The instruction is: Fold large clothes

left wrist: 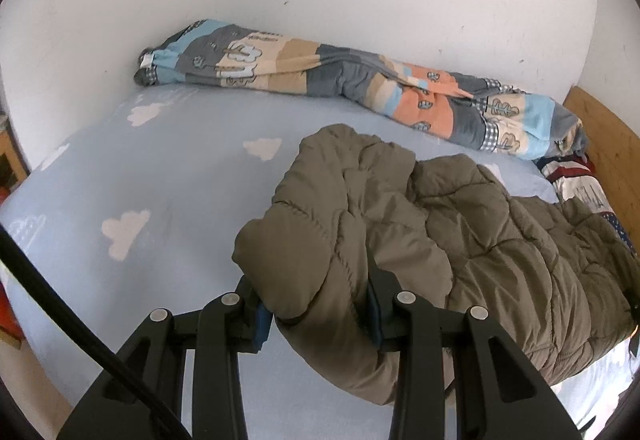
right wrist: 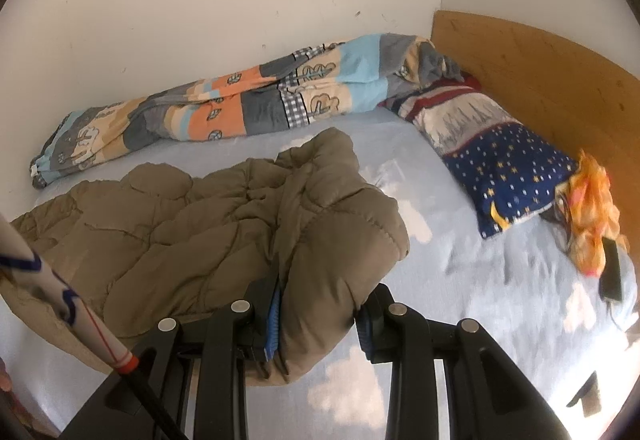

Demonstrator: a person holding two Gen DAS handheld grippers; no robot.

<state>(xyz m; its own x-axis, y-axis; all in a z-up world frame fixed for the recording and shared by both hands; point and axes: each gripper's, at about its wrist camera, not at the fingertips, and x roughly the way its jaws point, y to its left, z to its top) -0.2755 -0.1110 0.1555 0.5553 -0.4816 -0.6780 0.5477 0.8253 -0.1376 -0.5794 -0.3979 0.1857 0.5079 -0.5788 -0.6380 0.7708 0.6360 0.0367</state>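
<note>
An olive-brown quilted jacket (left wrist: 460, 240) lies bunched on the pale blue bed sheet (left wrist: 160, 168). In the left wrist view my left gripper (left wrist: 316, 304) is shut on a thick puffy fold at the jacket's left edge, and the fabric bulges out between and below its jaws. The right wrist view shows the same jacket (right wrist: 192, 224) spreading to the left, with my right gripper (right wrist: 320, 316) shut on a padded fold at its right edge. Both held folds are lifted a little off the sheet. Most of each pad is hidden by the padding.
A rolled patchwork duvet (left wrist: 360, 80) lies along the white wall. A star-patterned pillow (right wrist: 504, 168) rests by the wooden headboard (right wrist: 560, 80), with an orange cloth (right wrist: 592, 212) and a dark device (right wrist: 612, 276) beside it. A black cable (left wrist: 60, 300) crosses the left view.
</note>
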